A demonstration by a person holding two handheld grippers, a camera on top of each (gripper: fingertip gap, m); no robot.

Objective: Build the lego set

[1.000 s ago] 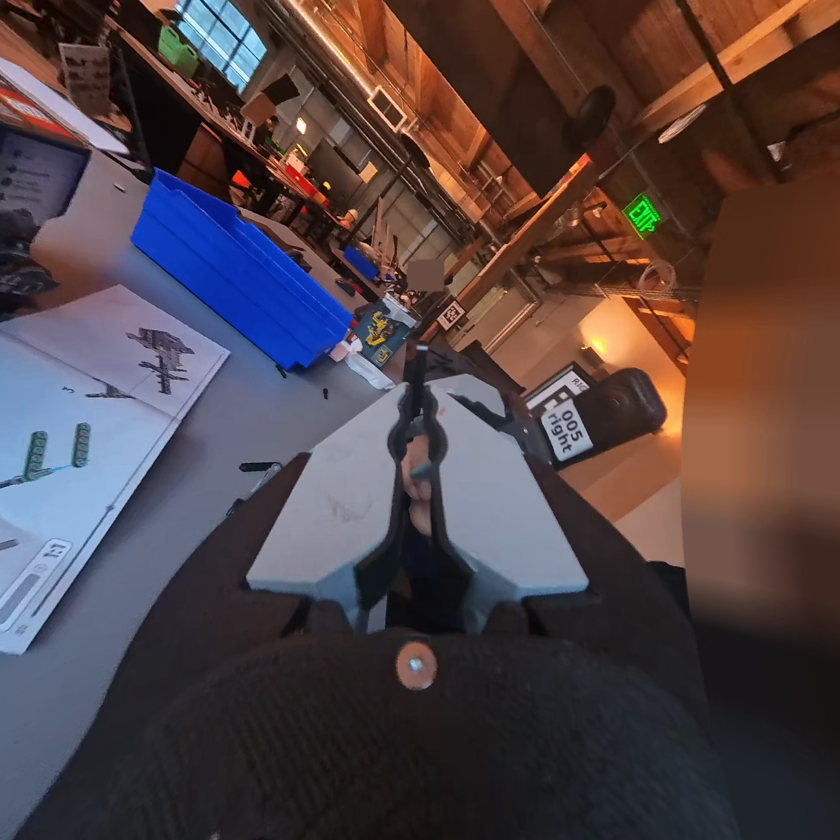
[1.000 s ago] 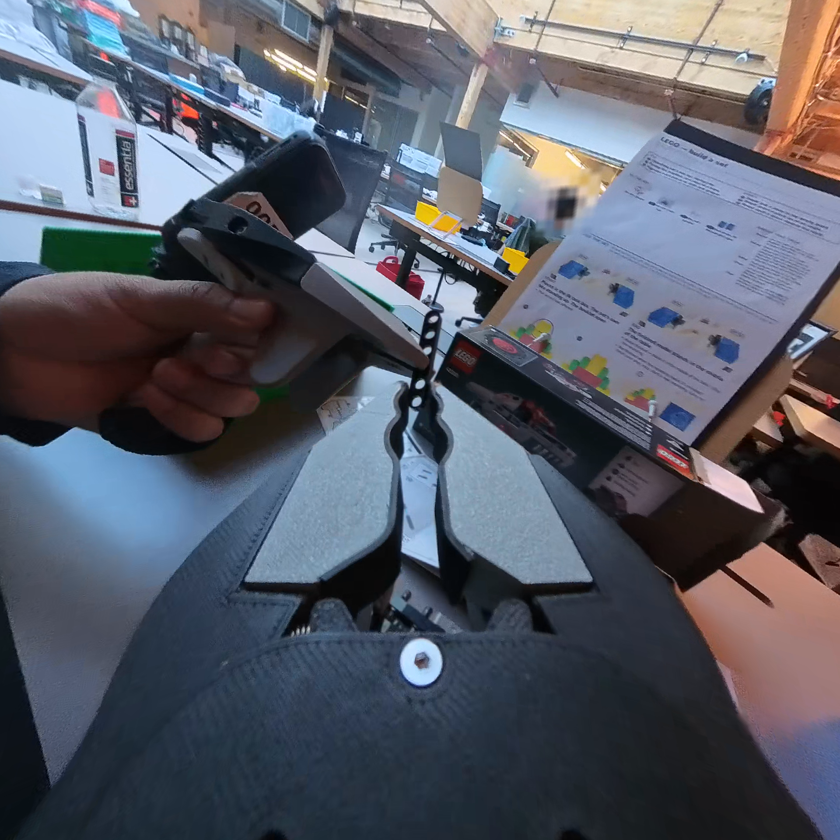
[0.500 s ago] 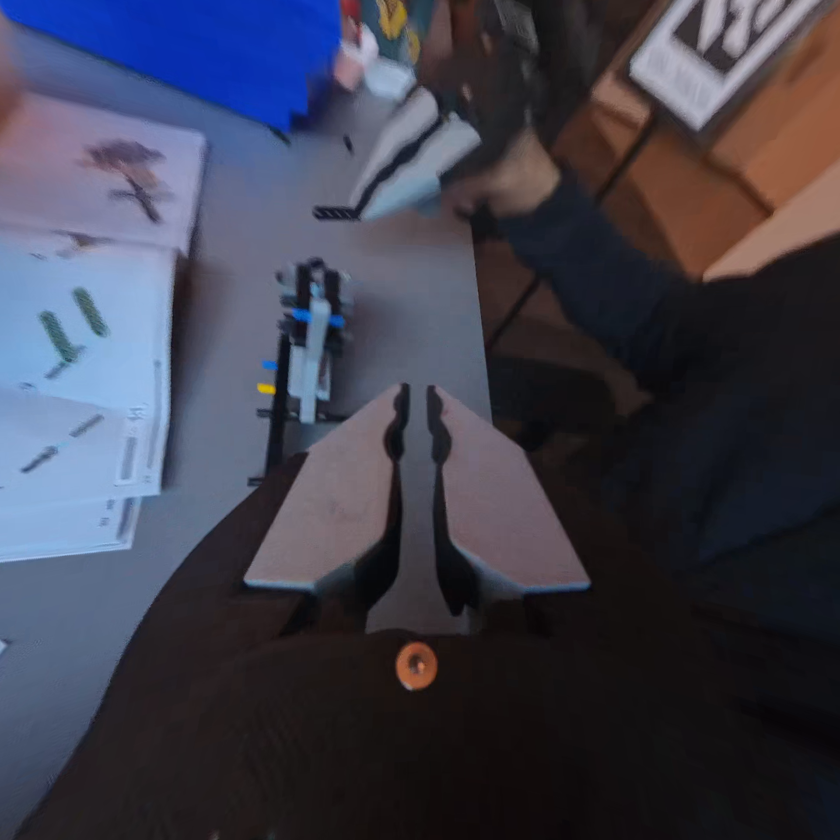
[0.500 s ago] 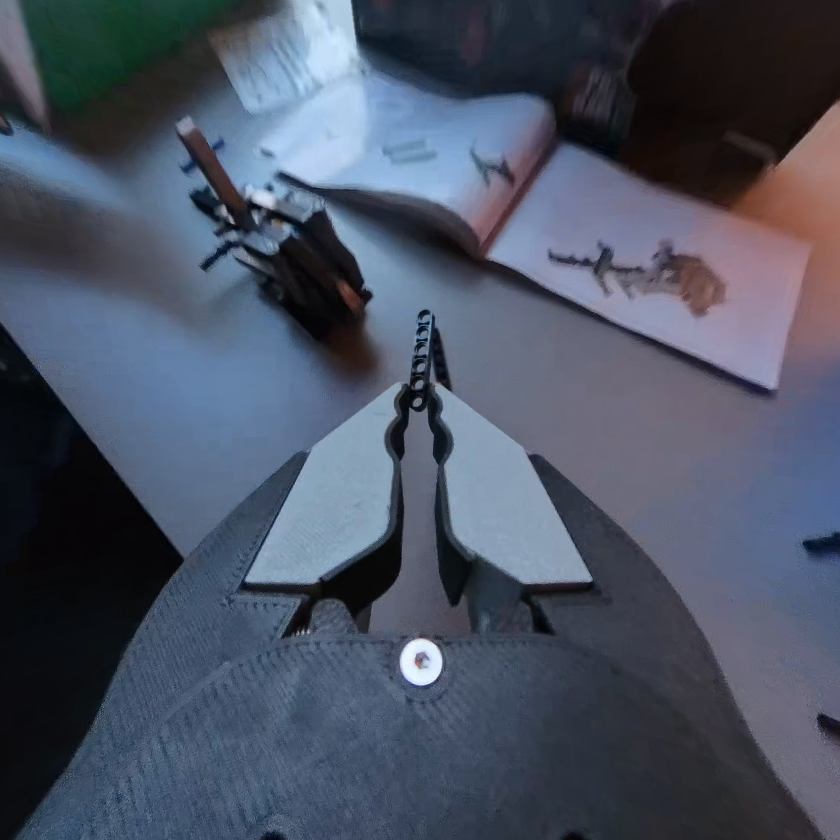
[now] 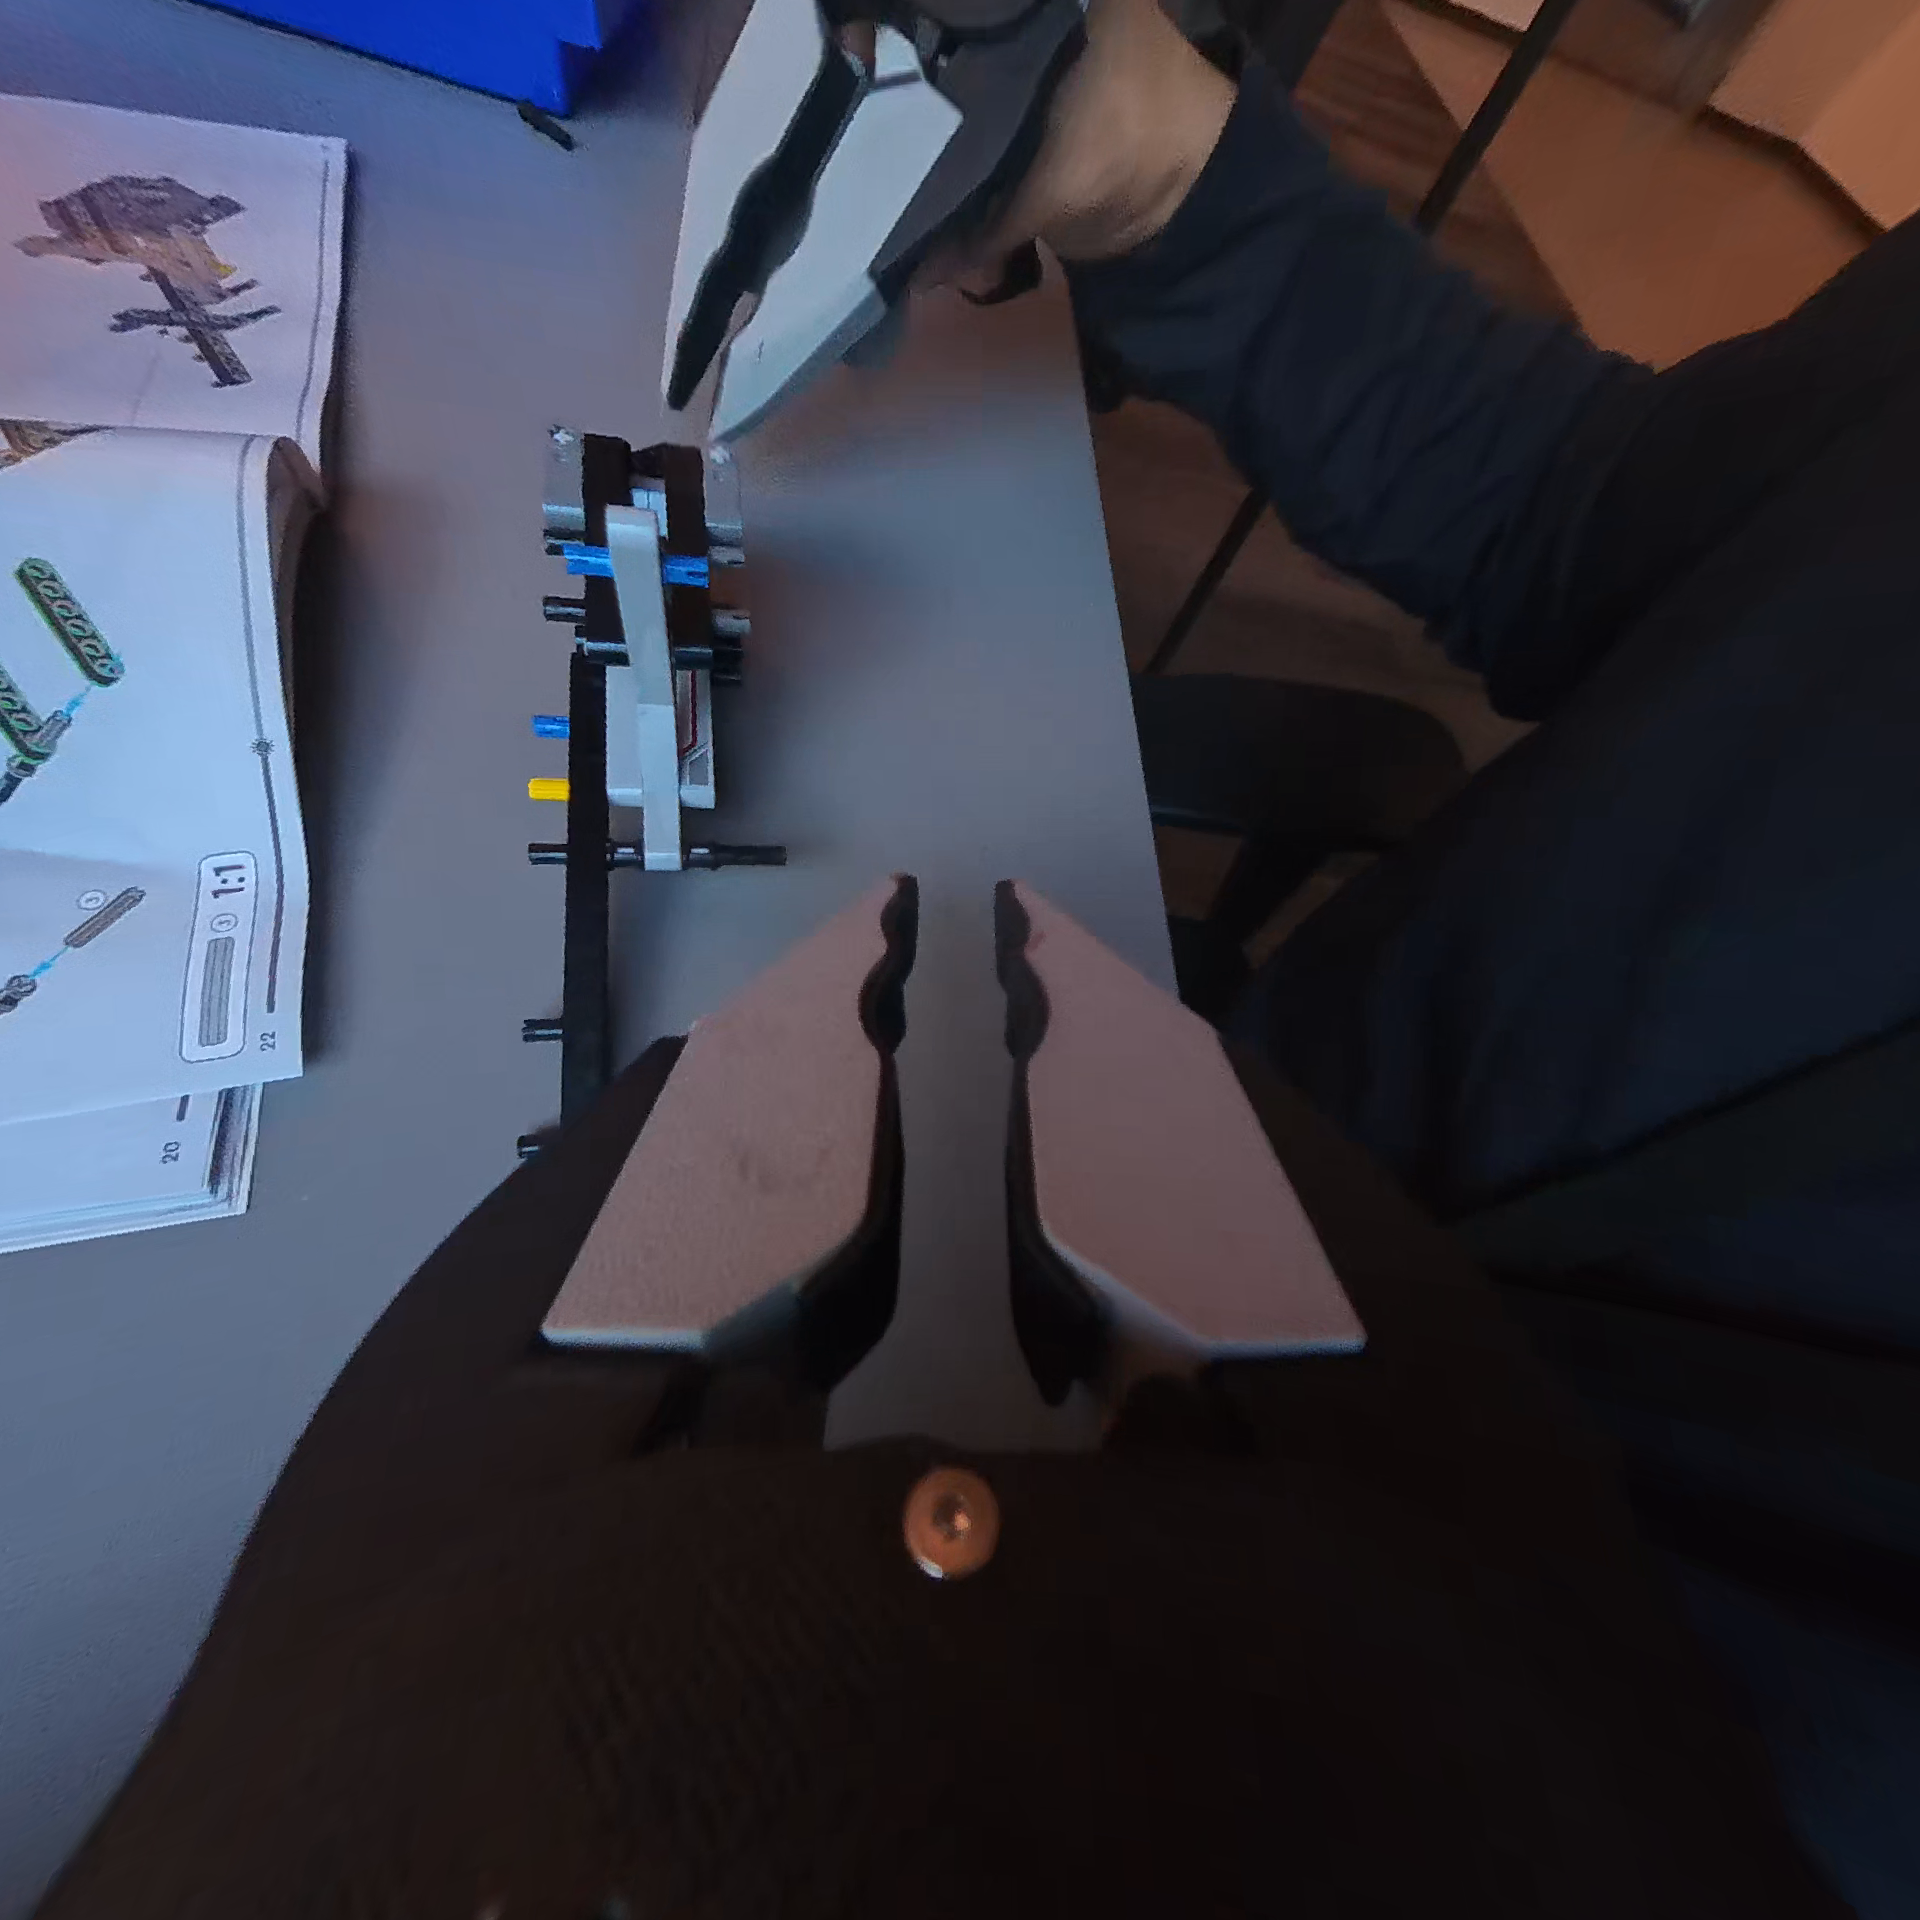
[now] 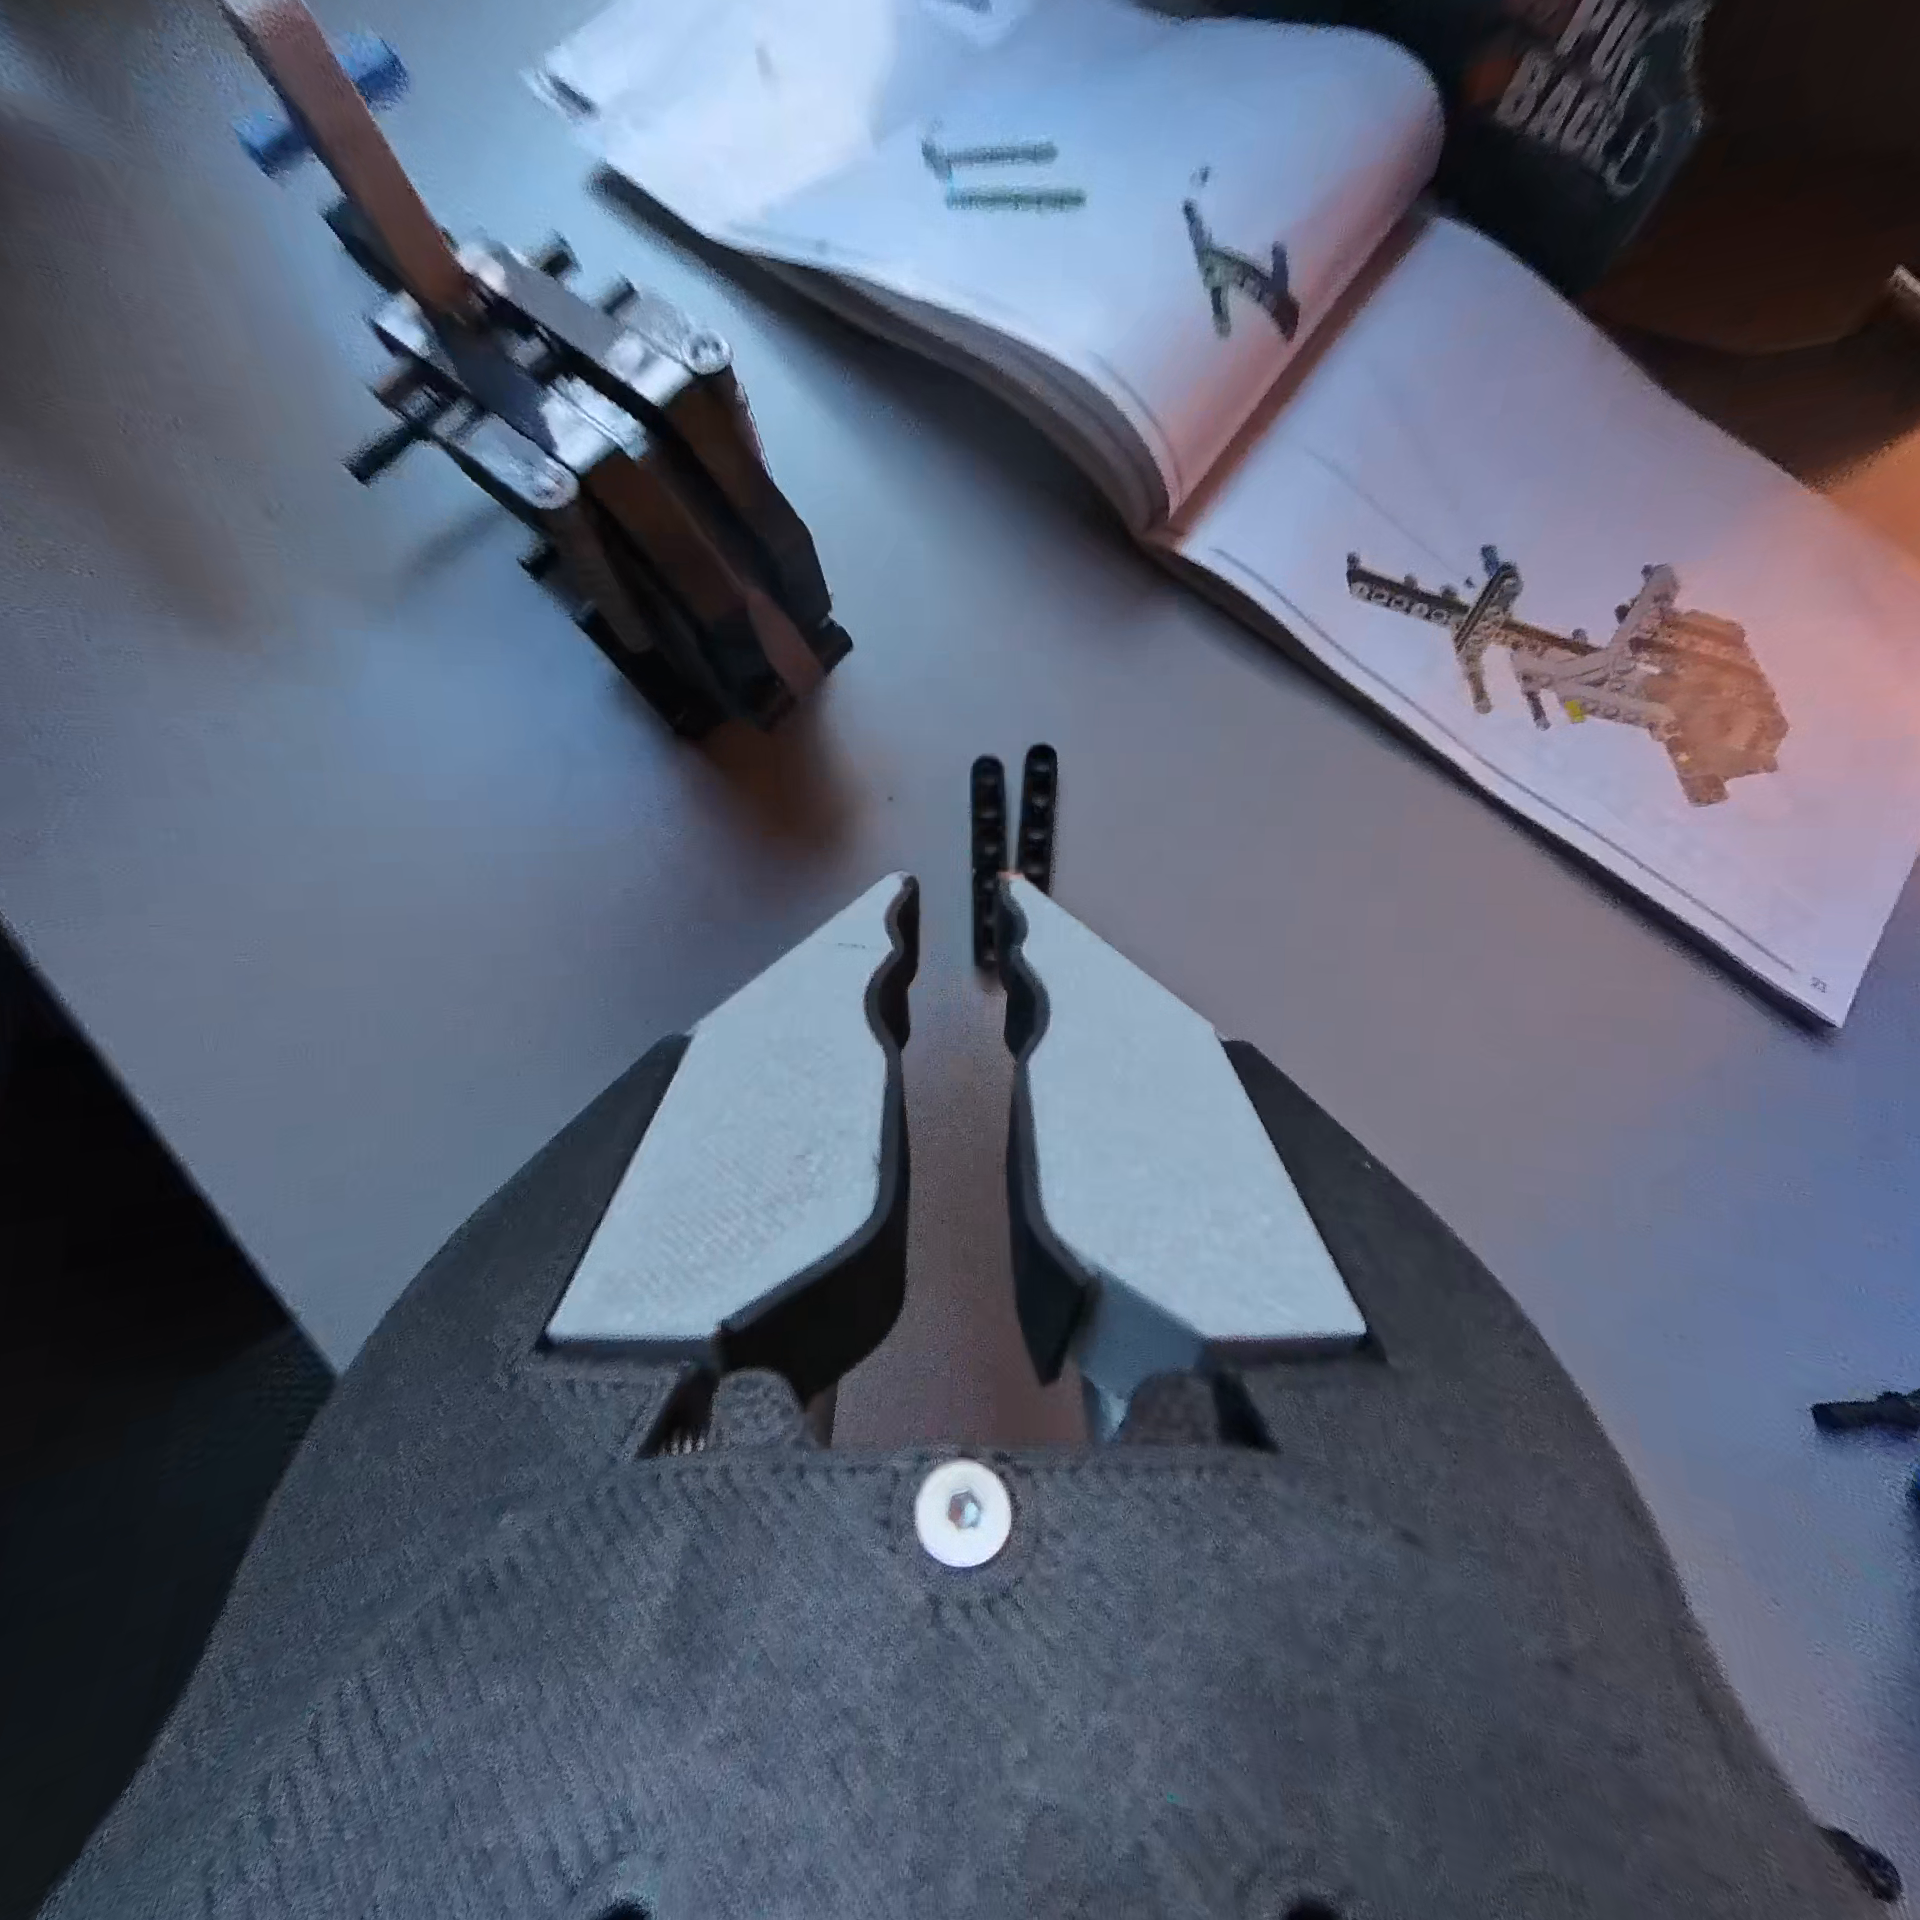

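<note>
The part-built lego model point(image 5: 644, 665), black beams with white, blue and yellow parts, lies on the grey table point(image 5: 914, 644); it also shows in the right wrist view point(image 6: 623, 499). My left gripper point(image 5: 953, 888) is open and empty, just right of the model's near end. My right gripper point(image 6: 958, 888) is open low over the table. A short black beam point(image 6: 987, 862) with a second strip point(image 6: 1039, 810) beside it sits at its tips, against the right finger. In the left wrist view the right gripper point(image 5: 707, 405) points at the model's far end.
The open instruction booklet point(image 5: 135, 644) lies left of the model and also shows in the right wrist view point(image 6: 1143, 312). A blue bin point(image 5: 468, 31) stands at the back. Loose black pieces point(image 6: 1860, 1413) lie at the right. The table edge point(image 5: 1122, 623) runs close to the model.
Both grippers came down from mid-air to the table by the model. The right gripper's jaws, shut on the black beam before, now stand apart. The left gripper opened.
</note>
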